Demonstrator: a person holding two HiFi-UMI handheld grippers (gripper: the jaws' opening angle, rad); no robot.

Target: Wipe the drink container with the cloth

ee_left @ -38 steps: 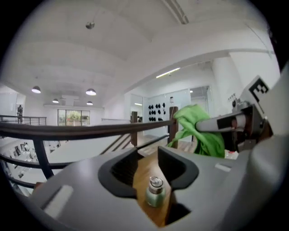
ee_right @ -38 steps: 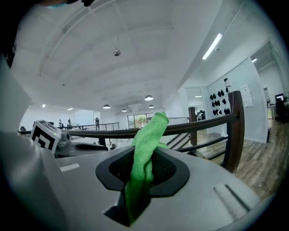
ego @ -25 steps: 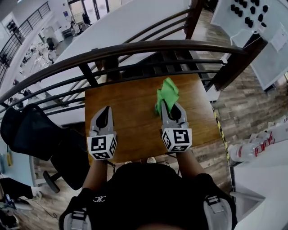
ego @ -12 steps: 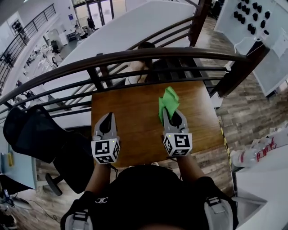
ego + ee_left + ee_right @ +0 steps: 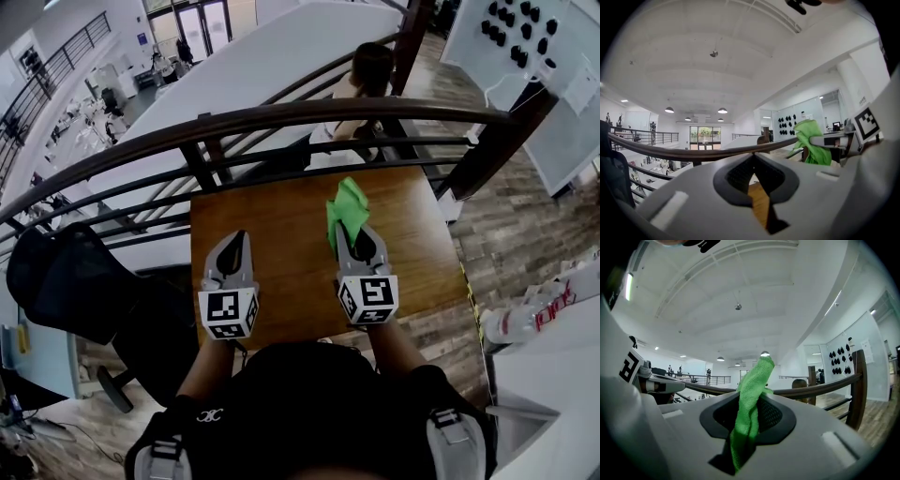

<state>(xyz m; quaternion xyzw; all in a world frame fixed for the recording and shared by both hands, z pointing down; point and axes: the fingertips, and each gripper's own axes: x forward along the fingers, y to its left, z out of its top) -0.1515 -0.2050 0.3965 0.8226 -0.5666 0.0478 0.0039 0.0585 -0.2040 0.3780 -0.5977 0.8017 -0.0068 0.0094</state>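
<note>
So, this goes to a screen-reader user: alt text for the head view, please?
The right gripper is shut on a green cloth above a wooden table; the left gripper is shut and empty beside it. A dark railing runs past the table's far edge, and no drink container is in view.

The near edge of the bench [image 5: 281,244] is covered by the left gripper [image 5: 236,242] and the right gripper [image 5: 359,239]. The lower end of the green cloth [image 5: 349,204] is hidden between the right jaws. A person [image 5: 364,70] at upper centre is partly masked by the railing [image 5: 234,120].
</note>
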